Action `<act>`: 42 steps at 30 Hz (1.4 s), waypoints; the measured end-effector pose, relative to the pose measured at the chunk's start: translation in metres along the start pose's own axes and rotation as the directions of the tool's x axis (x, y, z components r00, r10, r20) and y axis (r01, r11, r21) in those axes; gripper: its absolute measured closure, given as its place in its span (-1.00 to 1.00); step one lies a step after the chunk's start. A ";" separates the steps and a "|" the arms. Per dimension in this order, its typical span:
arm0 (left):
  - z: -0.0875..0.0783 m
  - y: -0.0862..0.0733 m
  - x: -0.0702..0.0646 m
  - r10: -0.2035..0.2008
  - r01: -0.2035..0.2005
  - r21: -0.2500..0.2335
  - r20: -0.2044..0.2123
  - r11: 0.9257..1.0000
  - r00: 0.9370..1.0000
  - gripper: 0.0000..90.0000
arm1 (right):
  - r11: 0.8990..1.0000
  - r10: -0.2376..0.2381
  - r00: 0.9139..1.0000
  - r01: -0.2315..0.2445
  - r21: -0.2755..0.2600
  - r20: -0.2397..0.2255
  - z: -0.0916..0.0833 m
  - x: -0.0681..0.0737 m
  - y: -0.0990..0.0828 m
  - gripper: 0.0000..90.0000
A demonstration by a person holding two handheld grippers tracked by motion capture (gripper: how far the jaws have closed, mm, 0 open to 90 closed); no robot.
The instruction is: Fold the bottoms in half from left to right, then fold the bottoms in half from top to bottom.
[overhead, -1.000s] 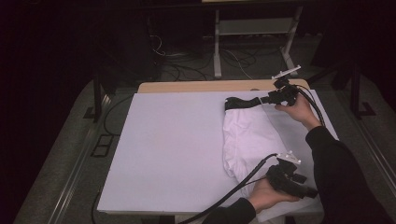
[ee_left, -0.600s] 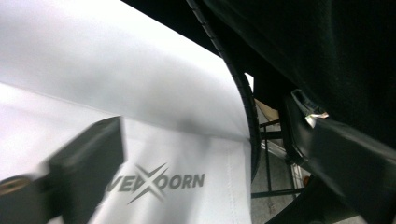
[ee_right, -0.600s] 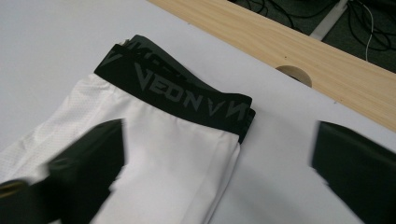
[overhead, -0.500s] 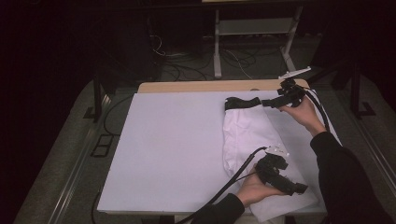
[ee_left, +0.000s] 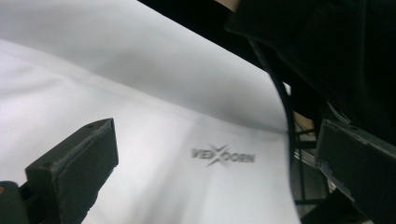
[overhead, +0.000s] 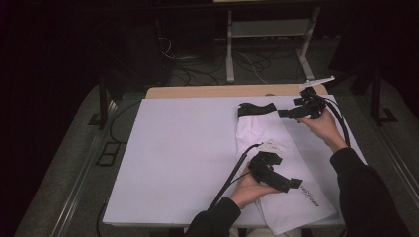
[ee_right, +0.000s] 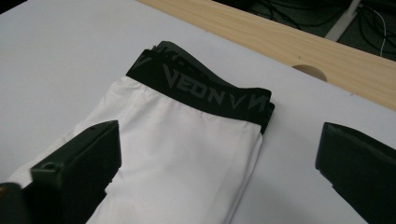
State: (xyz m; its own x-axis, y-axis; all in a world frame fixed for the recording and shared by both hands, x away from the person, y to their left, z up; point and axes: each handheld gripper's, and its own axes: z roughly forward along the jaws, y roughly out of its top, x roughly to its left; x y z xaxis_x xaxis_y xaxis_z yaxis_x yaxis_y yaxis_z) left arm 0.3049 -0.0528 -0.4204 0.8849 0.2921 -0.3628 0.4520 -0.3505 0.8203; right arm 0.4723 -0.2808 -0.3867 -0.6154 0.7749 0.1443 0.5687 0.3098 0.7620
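A white garment (overhead: 269, 143) with a black waistband (overhead: 255, 108) lies folded lengthwise on the right half of the white sheet (overhead: 173, 158). My left gripper (overhead: 290, 184) hovers over its near end, beside a grey printed logo (ee_left: 223, 155). Its jaws have just been opening and stand wide apart with nothing gripped (ee_left: 215, 135). My right gripper (overhead: 285, 112) is at the far end, just right of the waistband (ee_right: 205, 93). Its jaws have also just been opening and stand wide (ee_right: 219, 140), with white cloth lying below them, untouched.
The sheet covers a wooden table whose bare far edge (overhead: 207, 92) has a round hole (ee_right: 309, 72). Cables trail from both grippers across the sheet. Beyond the table are a dark floor with loose cables (overhead: 247, 59) and a white stand (overhead: 267, 29).
The left hand has moved left and a little up, off the garment's near end, which now lies flat. The right hand has shifted slightly right, away from the waistband.
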 end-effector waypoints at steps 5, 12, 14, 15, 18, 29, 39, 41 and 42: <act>-0.015 0.000 0.014 -0.006 0.006 -0.009 -0.034 1.000 0.999 -1.00 | 1.000 0.019 1.000 -0.019 -0.018 -0.008 0.000 0.000 -0.005 -1.00; -0.030 0.003 0.032 -0.001 -0.001 -0.015 -0.089 1.000 0.996 -1.00 | 1.000 0.018 1.000 -0.018 -0.014 -0.023 0.006 0.004 -0.011 -1.00; -0.034 0.006 0.038 -0.004 0.001 -0.026 -0.098 1.000 0.995 -1.00 | 1.000 0.021 0.999 -0.022 -0.019 -0.027 0.007 0.004 -0.012 -1.00; -0.037 0.007 0.040 -0.002 -0.001 -0.033 -0.107 0.999 0.994 -1.00 | 1.000 0.020 1.000 -0.020 -0.021 -0.025 0.008 0.005 -0.012 -1.00; -0.043 0.012 0.050 0.009 -0.012 -0.025 -0.127 1.000 0.992 -1.00 | 0.999 0.023 0.999 -0.024 -0.023 -0.028 0.009 0.004 -0.012 -1.00; -0.065 0.021 0.079 0.001 -0.011 -0.051 -0.179 0.999 0.984 -1.00 | 0.999 0.037 0.999 -0.038 -0.031 -0.025 0.007 0.000 -0.018 -1.00; -0.078 0.029 0.098 -0.008 0.000 -0.041 -0.212 0.999 0.977 -1.00 | 0.998 0.042 0.999 -0.043 -0.039 -0.030 0.005 0.003 -0.021 -1.00; -0.080 0.030 0.102 -0.015 0.006 -0.044 -0.215 0.999 0.976 -1.00 | 0.999 0.043 0.998 -0.044 -0.030 -0.036 0.005 0.002 -0.022 -1.00; -0.081 0.031 0.104 -0.016 0.007 -0.043 -0.218 0.999 0.976 -1.00 | 0.999 0.044 0.998 -0.045 -0.028 -0.038 0.005 0.002 -0.022 -1.00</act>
State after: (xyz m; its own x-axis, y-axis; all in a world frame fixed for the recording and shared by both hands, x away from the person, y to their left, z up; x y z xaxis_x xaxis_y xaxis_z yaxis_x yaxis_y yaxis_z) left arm 0.4019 0.0386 -0.3976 0.8318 0.4844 -0.2710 0.4527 -0.3096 0.8362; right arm 0.4613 -0.2828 -0.4064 -0.6103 0.7660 0.2017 0.5805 0.2592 0.7719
